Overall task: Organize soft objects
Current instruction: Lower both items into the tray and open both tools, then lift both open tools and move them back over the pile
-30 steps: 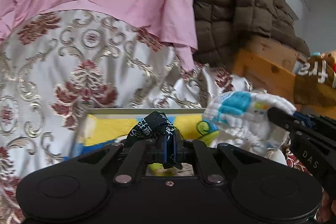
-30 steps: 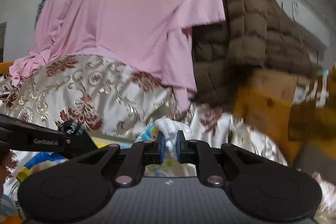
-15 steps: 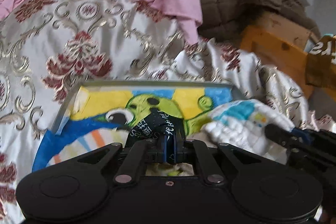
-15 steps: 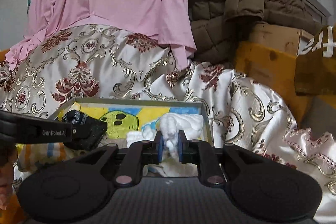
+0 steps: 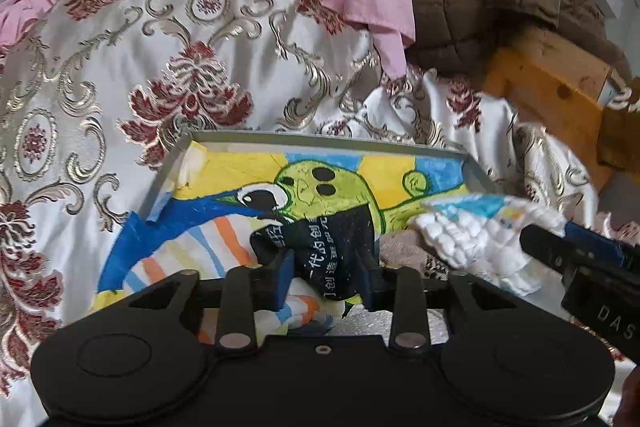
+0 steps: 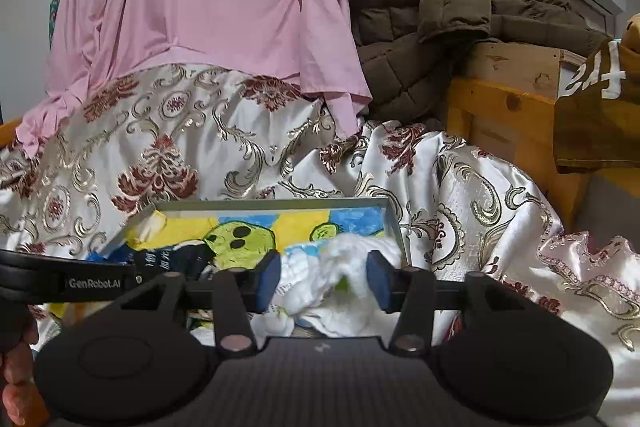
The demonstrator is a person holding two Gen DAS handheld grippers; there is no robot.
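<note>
Moved: both claws have spread apart since the earlier frame — we are letting go.
Left gripper (image 5: 326, 277): wide, black cloth (image 5: 336, 251) loose between.
Right gripper (image 6: 323, 281): wide, white cloth (image 6: 340, 279) slumping.
Where: both over the tray (image 5: 320, 141).
Handling: light, limp — we pinch a bunched fold.

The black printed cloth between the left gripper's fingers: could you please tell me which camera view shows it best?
The left wrist view: the black printed cloth sits centred and close between the open left gripper, white lettering visible. The right wrist view shows only a small dark patch at its left, partly hidden behind the left gripper.
</note>
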